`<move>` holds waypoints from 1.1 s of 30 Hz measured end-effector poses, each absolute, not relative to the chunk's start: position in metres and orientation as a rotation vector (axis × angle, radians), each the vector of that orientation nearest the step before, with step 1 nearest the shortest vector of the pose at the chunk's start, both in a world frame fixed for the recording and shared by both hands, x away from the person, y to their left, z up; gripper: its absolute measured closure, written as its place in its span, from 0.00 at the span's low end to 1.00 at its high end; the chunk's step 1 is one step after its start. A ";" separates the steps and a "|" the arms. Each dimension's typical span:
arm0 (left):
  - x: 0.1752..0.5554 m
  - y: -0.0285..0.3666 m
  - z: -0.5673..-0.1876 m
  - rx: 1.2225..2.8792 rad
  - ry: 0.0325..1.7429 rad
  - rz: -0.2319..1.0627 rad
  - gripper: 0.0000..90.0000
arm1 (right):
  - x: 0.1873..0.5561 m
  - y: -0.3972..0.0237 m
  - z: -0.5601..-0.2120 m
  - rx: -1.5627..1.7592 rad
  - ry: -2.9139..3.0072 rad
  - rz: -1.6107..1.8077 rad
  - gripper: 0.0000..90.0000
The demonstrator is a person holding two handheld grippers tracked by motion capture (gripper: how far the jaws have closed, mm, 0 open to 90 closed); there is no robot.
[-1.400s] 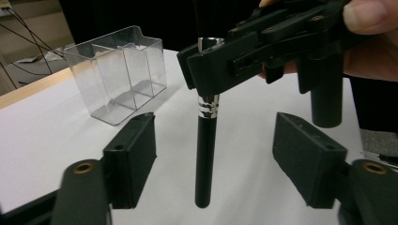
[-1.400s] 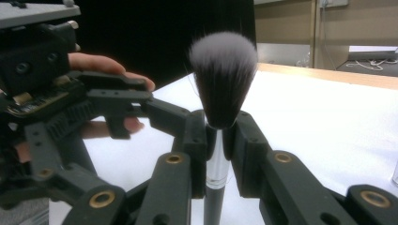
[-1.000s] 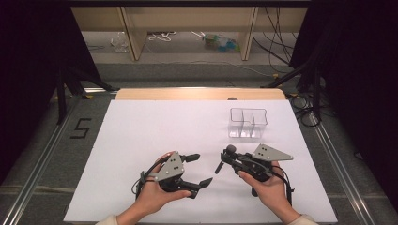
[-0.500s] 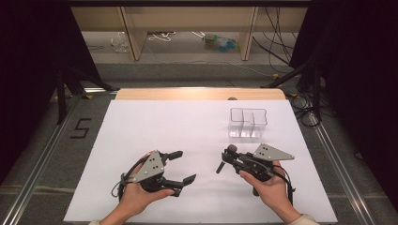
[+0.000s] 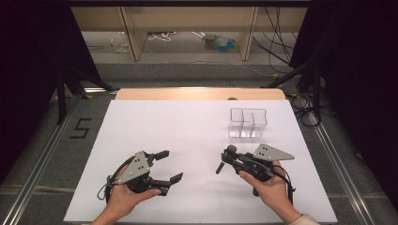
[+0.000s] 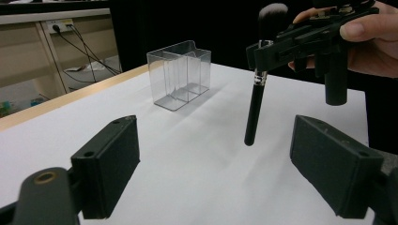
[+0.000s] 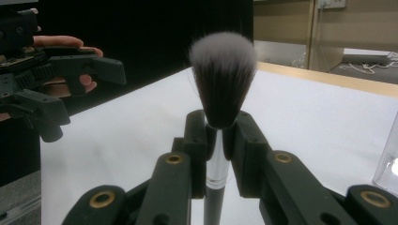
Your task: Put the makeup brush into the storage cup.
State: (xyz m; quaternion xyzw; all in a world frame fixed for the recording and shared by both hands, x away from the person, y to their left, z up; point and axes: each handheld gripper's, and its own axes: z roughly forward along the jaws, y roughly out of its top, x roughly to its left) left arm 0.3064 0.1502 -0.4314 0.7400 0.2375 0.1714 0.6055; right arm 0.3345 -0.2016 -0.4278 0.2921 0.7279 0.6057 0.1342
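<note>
Over the white surface (image 5: 187, 136), toward five o'clock, the right tool (image 5: 227, 158) is clamped on a makeup brush (image 6: 256, 101), bristles up and handle hanging clear. At seven o'clock the left tool (image 5: 170, 166) gapes empty. A clear organizer (image 5: 248, 123) stands at one o'clock.

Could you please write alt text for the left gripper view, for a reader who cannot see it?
The right gripper, in a hand, holds a makeup brush upright, bristles up, above a white table. A clear plastic organizer stands behind, and the left gripper has its black jaws open in front.
</note>
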 end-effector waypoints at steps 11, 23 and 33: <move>0.300 0.170 -0.433 1.701 0.573 0.417 0.18 | 0.332 -0.203 -0.425 0.877 2.150 1.738 0.87; 0.291 0.185 -0.437 1.713 0.586 0.438 0.18 | 0.331 -0.204 -0.424 0.876 2.151 1.731 0.87; 0.290 0.187 -0.440 1.702 0.607 0.438 0.18 | 0.332 -0.204 -0.424 0.855 2.145 1.747 0.87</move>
